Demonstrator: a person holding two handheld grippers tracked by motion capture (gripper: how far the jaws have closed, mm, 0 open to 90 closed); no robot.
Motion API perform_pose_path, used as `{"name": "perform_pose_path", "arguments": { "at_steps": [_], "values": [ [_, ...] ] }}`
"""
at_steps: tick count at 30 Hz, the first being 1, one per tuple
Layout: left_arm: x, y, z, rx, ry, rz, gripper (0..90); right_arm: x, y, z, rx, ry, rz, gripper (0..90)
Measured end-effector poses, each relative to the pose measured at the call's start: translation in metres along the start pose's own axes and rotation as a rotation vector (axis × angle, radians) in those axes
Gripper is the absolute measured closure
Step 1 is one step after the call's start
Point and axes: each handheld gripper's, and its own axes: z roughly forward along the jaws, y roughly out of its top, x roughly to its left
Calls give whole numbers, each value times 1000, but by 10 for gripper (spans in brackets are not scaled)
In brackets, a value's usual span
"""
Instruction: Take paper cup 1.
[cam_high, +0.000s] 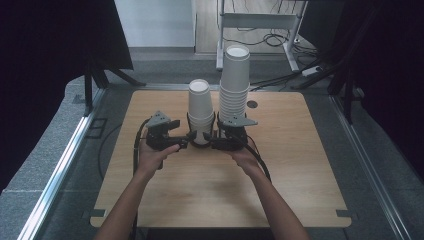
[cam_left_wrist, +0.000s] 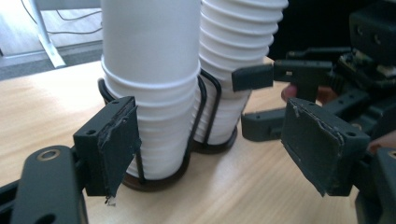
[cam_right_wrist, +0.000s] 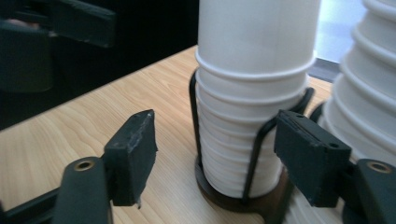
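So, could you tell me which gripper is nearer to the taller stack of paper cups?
Right. The right gripper sits just in front of the taller stack; the left gripper is beyond the shorter stack.

Both tongs (cam_high: 189, 141) (cam_high: 209, 140) flank the short cup stack (cam_high: 200, 111).

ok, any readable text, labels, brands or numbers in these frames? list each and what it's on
None readable.
Short cup stack: plain white, no print.
Tall cup stack: plain white, no print.
Black wire holders: no marking.
Left gripper and right gripper: black jaws and grey plates, no label legible.
Wooden table: bare, no sticker or sign.
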Motion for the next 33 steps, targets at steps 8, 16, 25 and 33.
{"name": "perform_pose_path", "arguments": {
  "at_steps": [8, 16, 25, 33],
  "values": [
    [6, 19, 14, 9, 26, 32, 189, 3, 3, 18, 17, 27, -10, 387],
    [15, 33, 28, 5, 40, 20, 140, -3, 4, 26, 5, 40, 22, 452],
    [19, 45, 42, 4, 49, 16, 113, -7, 2, 31, 10, 62, 75, 586],
    [23, 47, 52, 26, 55, 3, 110, -8, 4, 32, 7, 55, 78, 683]
  ]
}}
